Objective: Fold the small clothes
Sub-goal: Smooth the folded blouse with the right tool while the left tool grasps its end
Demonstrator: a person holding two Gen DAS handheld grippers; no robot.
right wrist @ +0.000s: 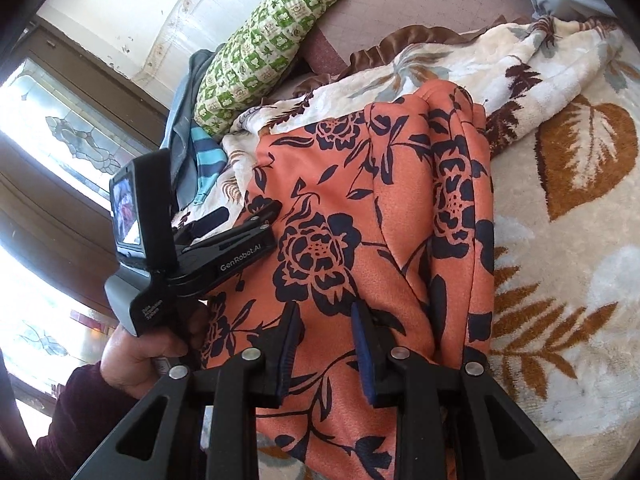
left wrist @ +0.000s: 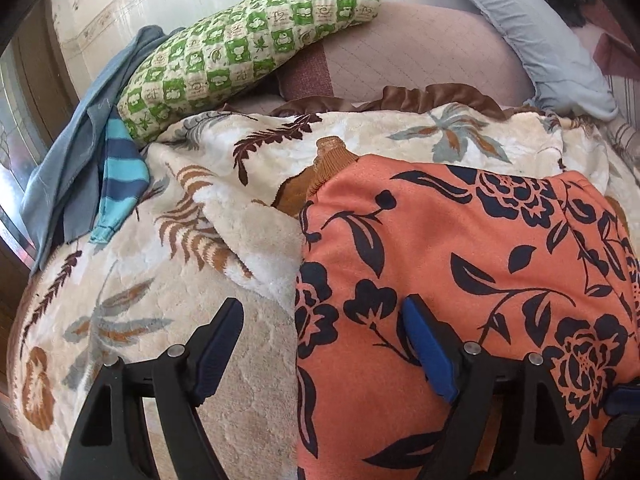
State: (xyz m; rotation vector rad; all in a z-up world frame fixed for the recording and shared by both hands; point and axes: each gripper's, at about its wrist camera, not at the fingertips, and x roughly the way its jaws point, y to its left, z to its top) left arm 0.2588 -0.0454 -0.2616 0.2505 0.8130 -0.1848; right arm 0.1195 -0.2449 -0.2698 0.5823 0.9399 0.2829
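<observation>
The orange garment (left wrist: 460, 280) is lying on the blanket (left wrist: 180, 340). My left gripper (left wrist: 324, 352) is gaping wide across its edge; my right gripper (right wrist: 326, 348) is hovering above it, jaws narrowly parted, empty.

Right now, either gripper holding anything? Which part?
Nothing held. Left gripper is open, straddling the left edge of the orange floral garment. Right gripper is open above the garment's middle, no cloth pinched.

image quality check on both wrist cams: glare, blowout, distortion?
Left wrist view: even daylight, orange floral garment sharp, fisheye bends the blanket edges, dark vignette in the corners. Right wrist view: window at left blown out to white, garment well lit, left gripper in frame, same barrel distortion.
</observation>
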